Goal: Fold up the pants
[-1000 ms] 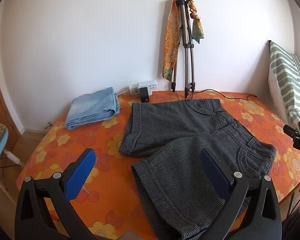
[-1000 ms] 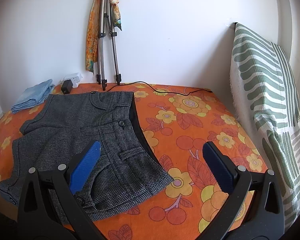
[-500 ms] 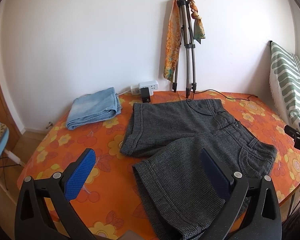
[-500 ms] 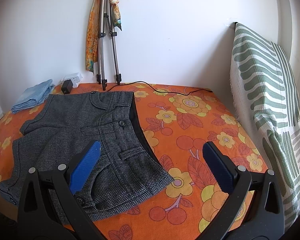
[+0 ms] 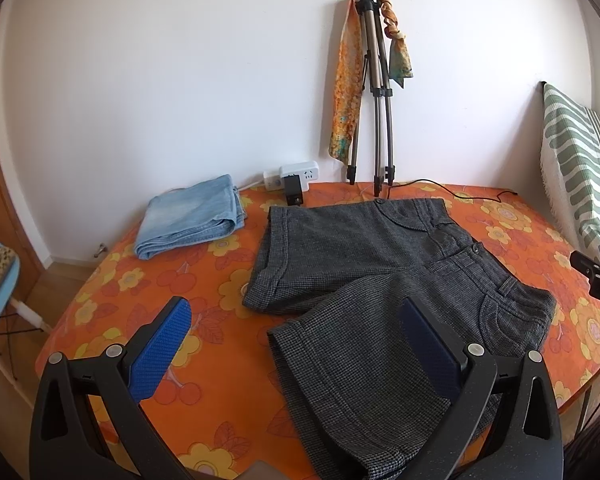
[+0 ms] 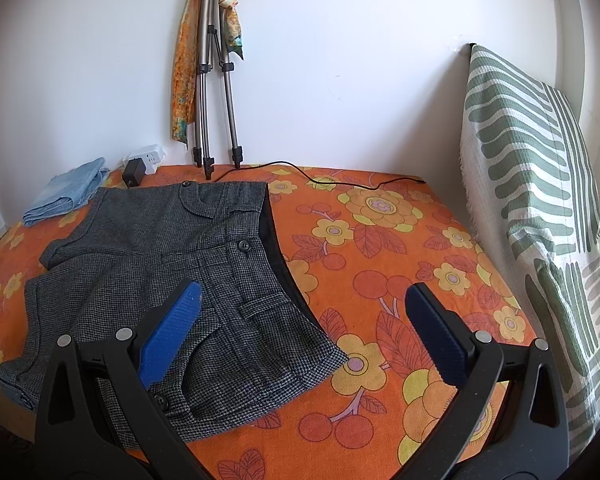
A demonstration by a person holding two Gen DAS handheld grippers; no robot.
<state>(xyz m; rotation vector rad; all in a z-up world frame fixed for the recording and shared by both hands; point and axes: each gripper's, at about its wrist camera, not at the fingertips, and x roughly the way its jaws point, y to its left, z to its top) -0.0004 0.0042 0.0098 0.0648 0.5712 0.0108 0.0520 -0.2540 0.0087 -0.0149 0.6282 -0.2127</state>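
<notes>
Shorts (image 5: 384, 280) lie flat in the middle of the frame on the flowery table (image 6: 400, 248), spread out ready to fold, while the left gripper (image 5: 296, 344) and right gripper (image 6: 300, 320) hover wide apart, holding nothing.

White wall (image 5: 180, 80); orange floral tablecloth (image 6: 380, 240)

right gripper (image 6: 300, 320): jaws wide apart, holding nothing, up above the near edge | gray shorts (image 6: 172, 264): flat on the orange flower cloth (image 6: 400, 264), one blue pad over them | folded jeans (image 6: 68, 196): far left | tripod (image 6: 214, 80) with scarf (image 6: 182, 76): against wall | striped pillow (image 6: 540, 200): right
</notes>
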